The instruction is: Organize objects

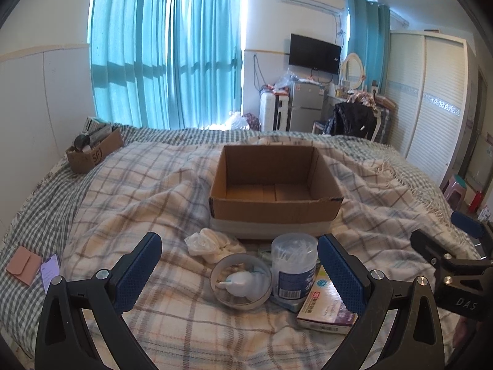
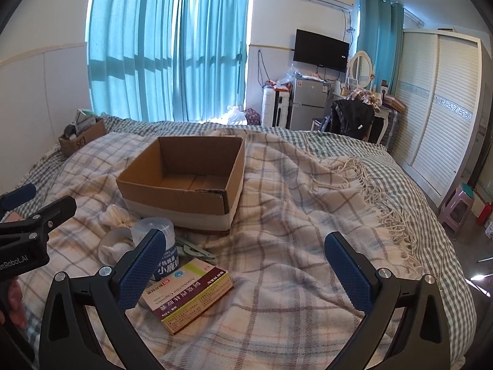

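An empty cardboard box (image 1: 274,209) (image 2: 181,197) stands on the plaid blanket. In front of it lie a clear cotton-swab jar (image 1: 294,266) (image 2: 154,226), a tape roll (image 1: 240,300) with a small white bottle (image 1: 238,283) inside its ring, crumpled white gauze (image 1: 205,242) (image 2: 115,215), a medicine carton (image 1: 326,311) (image 2: 189,296) and a pale green clip (image 2: 194,249). My left gripper (image 1: 240,269) is open above the tape roll and jar, holding nothing. My right gripper (image 2: 243,266) is open above the blanket, just right of the carton.
At the bed's far left corner sits a small cardboard box (image 1: 92,151) full of items. A pink wallet (image 1: 23,265) and a phone (image 1: 49,269) lie at the left edge. Past the bed are a fridge (image 1: 306,108), a chair (image 1: 354,120), a wardrobe (image 1: 431,98) and a stool (image 2: 456,205).
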### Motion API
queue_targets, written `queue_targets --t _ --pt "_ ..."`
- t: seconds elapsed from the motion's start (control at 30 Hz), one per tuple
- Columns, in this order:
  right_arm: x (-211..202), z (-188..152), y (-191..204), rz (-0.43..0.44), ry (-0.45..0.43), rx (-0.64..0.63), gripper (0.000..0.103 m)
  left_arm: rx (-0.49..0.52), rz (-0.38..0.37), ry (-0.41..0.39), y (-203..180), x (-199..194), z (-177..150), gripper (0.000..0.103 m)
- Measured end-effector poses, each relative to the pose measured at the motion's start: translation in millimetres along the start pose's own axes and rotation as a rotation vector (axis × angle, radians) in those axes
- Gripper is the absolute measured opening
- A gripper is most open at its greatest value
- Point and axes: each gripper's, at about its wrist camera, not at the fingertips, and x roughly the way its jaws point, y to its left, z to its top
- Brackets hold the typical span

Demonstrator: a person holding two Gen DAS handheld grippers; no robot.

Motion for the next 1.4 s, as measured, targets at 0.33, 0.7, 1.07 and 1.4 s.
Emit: queue_targets --t 0.33,0.7,1.07,1.4 --pt "34 -12 1 0.023 0.080 -0.011 0.103 0.044 0.029 0.311 2 87 -49 0.103" --pt "64 -11 15 0.068 0.138 -0.035 0.103 0.017 -0.050 0.427 0 136 -63 0.085" --pt "78 4 62 0.123 0.139 -0.110 0.103 -0.010 0.066 0.211 40 73 -26 0.085" --pt "139 -9 118 0.206 0.300 -0.166 0.081 -0.082 0.027 0.246 73 78 -29 0.085"
